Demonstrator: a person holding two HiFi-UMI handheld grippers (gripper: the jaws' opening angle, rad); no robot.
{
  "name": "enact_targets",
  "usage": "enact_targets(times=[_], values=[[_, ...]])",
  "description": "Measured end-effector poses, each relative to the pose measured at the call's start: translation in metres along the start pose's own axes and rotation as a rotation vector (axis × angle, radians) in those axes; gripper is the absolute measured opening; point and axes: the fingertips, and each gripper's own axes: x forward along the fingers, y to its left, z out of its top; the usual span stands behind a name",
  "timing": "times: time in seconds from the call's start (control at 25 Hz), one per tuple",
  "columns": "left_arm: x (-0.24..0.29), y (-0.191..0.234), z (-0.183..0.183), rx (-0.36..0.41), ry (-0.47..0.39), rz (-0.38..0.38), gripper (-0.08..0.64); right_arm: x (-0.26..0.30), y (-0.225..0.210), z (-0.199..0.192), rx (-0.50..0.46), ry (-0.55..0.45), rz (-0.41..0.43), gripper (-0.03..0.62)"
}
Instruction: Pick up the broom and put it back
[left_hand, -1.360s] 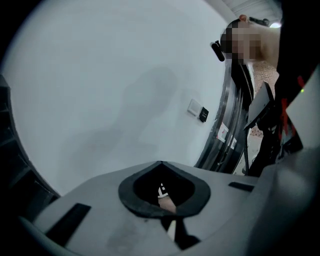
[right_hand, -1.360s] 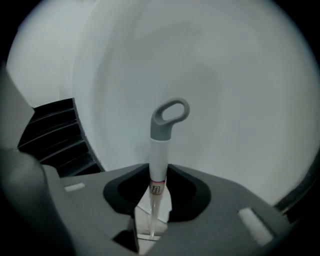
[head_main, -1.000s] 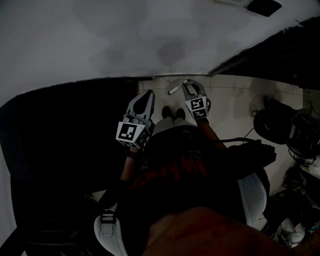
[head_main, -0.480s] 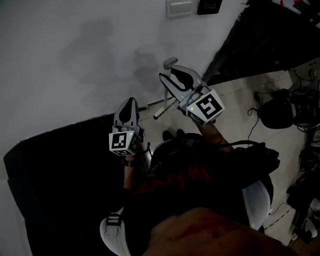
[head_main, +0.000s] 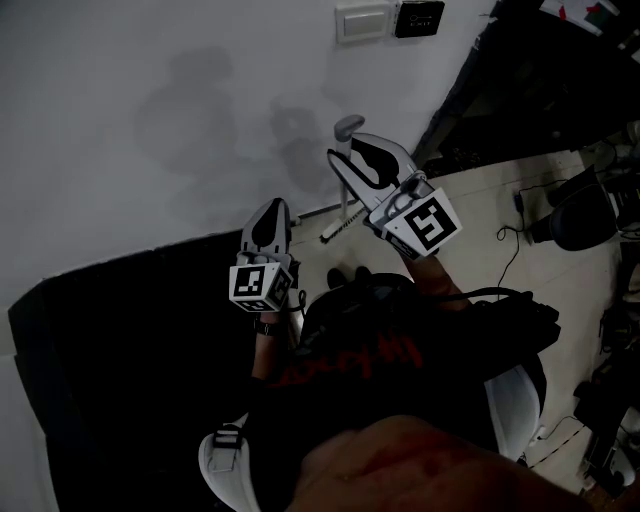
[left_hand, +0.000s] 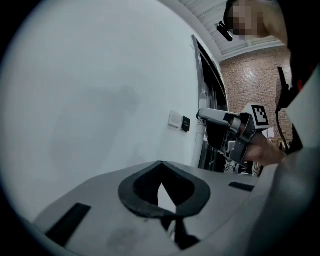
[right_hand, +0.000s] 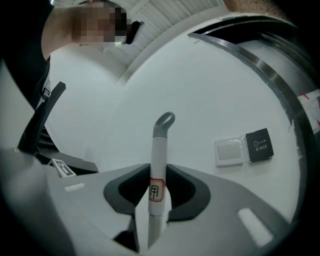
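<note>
My right tool (head_main: 355, 155) is clamped on the white broom handle with a grey hooked end (right_hand: 159, 150), which stands between its jaws with the hook beyond their tips, before the white wall (right_hand: 210, 100), while my left tool (left_hand: 160, 165), lower and to its left, is clenched on nothing.
</note>
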Motion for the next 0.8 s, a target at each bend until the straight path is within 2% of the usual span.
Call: enact_targets(times=[0.16, 0.32, 0.44, 0.6, 0.8], values=[[-0.002, -0.006, 0.0, -0.009, 0.009, -0.002, 0.005, -0.009, -0.003, -0.002, -0.011, 0.018, -0.022, 0.101], [-0.002, -0.017, 0.001, 0.054, 0.012, -0.027, 0.005, -0.019, -0.007, -0.005, -0.007, 0.034, -0.044, 0.101], [-0.001, -0.026, 0.006, 0.018, -0.014, -0.061, 0.005, -0.028, -0.008, -0.005, -0.009, 0.043, -0.061, 0.101], [0.006, -0.034, 0.003, 0.023, -0.002, -0.076, 0.005, -0.037, -0.013, -0.008, -0.011, 0.056, -0.075, 0.101], [0.011, -0.034, -0.005, 0.011, 0.02, -0.07, 0.005, -0.042, -0.018, -0.027, 0.007, 0.139, -0.089, 0.101]])
